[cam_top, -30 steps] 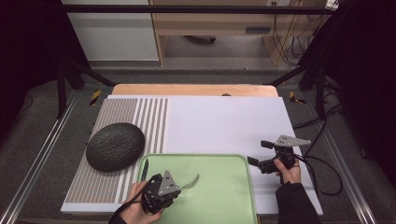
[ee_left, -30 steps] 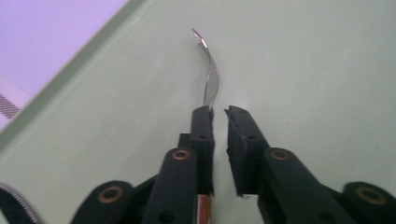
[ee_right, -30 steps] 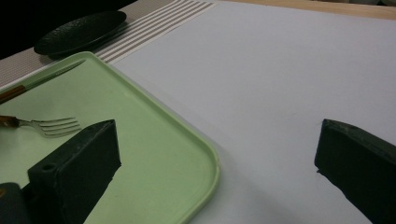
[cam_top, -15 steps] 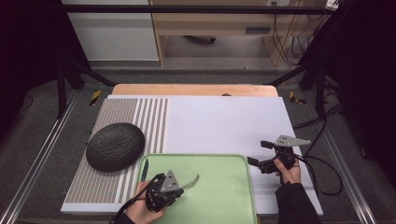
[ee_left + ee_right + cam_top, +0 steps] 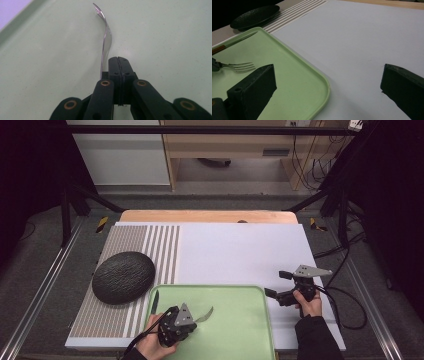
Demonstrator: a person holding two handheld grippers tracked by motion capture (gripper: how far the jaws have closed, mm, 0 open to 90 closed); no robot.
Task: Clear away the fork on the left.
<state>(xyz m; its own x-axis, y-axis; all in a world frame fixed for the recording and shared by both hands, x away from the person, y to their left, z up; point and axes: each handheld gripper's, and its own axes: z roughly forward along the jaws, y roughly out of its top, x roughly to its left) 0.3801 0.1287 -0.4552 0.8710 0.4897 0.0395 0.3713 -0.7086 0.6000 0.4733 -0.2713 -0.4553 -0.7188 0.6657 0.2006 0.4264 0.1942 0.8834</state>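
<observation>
Over the green tray [image 5: 250, 340] at the near edge of the table, the left gripper [image 5: 192, 322] is clamped on a fork [image 5: 204, 315], jaws pressed together with the handle pinched between them. In the left gripper view the fork [image 5: 106, 37] runs away from the jaws on edge, tines curling at the far end over the tray floor [image 5: 162, 32]. From the right gripper view the fork [image 5: 239, 67] sits just above the tray [image 5: 294, 75], tines pointing toward the middle, handle end disappearing into the left gripper at the frame's edge.

A knife [image 5: 155, 301] lies in the tray's far left corner, dark blade pointing away from the person. It is there in the right gripper view too [image 5: 234, 42], along the tray's far rim.

The right gripper [image 5: 275, 284] hovers over the white mat [image 5: 240, 255] just right of the tray, jaws spread wide, nothing between them.

A dark, textured plate [image 5: 123, 277] rests on the striped part of the mat, just left of the tray's far corner.
</observation>
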